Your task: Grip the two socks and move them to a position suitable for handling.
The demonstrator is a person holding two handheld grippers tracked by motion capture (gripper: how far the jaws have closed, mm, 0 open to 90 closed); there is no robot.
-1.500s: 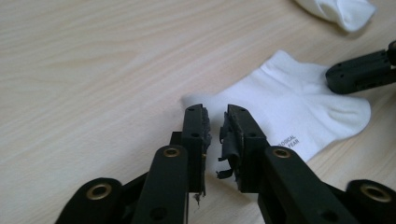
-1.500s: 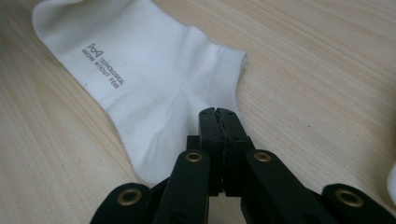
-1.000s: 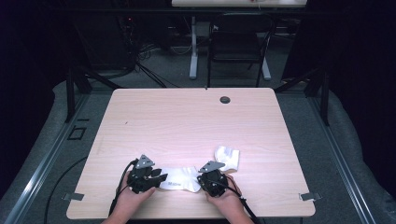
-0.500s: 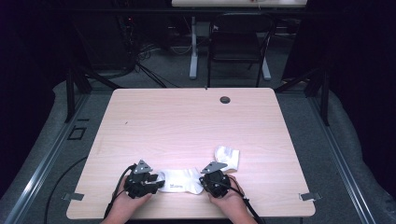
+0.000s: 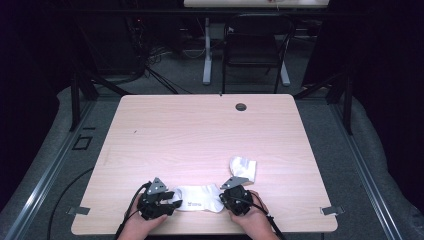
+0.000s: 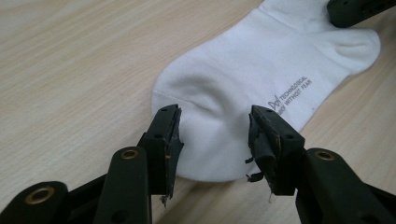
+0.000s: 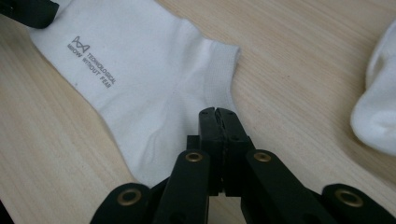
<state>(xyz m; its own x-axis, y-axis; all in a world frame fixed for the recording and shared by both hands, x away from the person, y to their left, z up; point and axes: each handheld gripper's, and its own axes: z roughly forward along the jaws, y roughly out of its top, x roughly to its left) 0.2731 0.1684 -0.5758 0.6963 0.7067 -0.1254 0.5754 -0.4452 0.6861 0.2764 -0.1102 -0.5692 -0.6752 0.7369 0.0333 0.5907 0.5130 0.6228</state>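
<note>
Both hands come in at the near edge of the counter, each holding a pair of tongs, lying low with tips turned toward each other. The left tongs [image 5: 167, 204] have just been opening; their jaws stand apart, pads pressing on nothing. The right tongs [image 5: 226, 197] have their jaws shut tight together. The right hand [image 5: 252, 220] wraps its tongs from behind.

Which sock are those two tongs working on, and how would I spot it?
Look at the table's near edge, between the two hands. The flat sock lies stretched out there, with small grey lettering on it. The other sock, beyond it, is bunched up.
</note>
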